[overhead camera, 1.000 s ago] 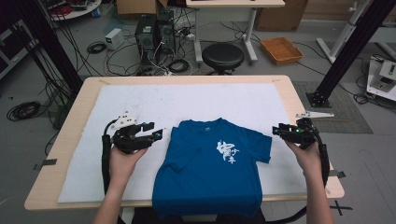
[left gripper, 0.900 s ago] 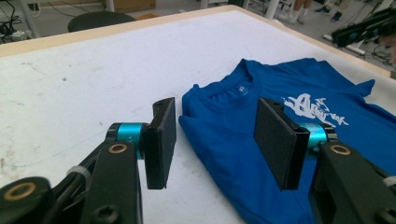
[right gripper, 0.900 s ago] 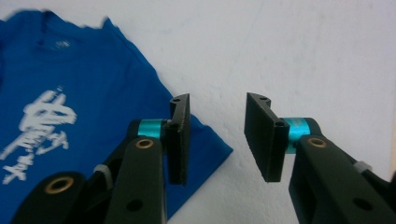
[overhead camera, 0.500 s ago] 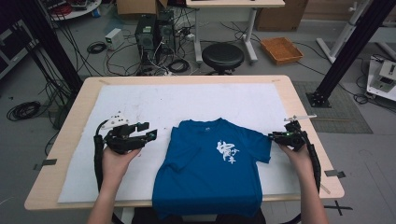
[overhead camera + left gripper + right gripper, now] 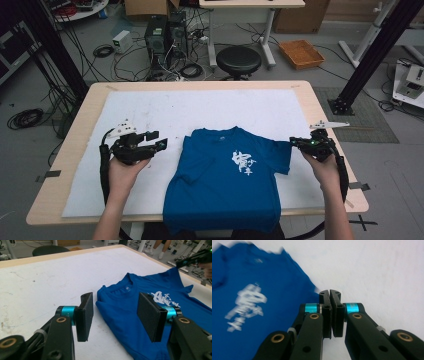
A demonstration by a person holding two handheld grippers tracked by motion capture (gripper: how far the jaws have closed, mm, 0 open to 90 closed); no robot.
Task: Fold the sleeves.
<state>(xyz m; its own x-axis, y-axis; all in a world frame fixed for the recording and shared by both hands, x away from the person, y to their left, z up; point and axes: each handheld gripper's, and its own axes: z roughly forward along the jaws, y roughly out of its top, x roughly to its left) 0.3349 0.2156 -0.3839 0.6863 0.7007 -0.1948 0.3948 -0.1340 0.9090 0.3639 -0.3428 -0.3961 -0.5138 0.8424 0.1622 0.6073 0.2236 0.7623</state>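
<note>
At the counter's (image 5: 80, 150) near edge, the right hand-held gripper (image 5: 299, 143) has just closed at the blue T-shirt's (image 5: 225, 185) sleeve, apparently pinching its hem, while the left hand-held gripper (image 5: 161, 141) waits wide open beside the other sleeve and must close on it next.

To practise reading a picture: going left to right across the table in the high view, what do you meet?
Left claw → blue T-shirt → right claw

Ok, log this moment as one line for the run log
left gripper open beside T-shirt sleeve | right gripper jaws just closed, pinching T-shirt's other sleeve edge, it seems | T-shirt flat on table
</note>
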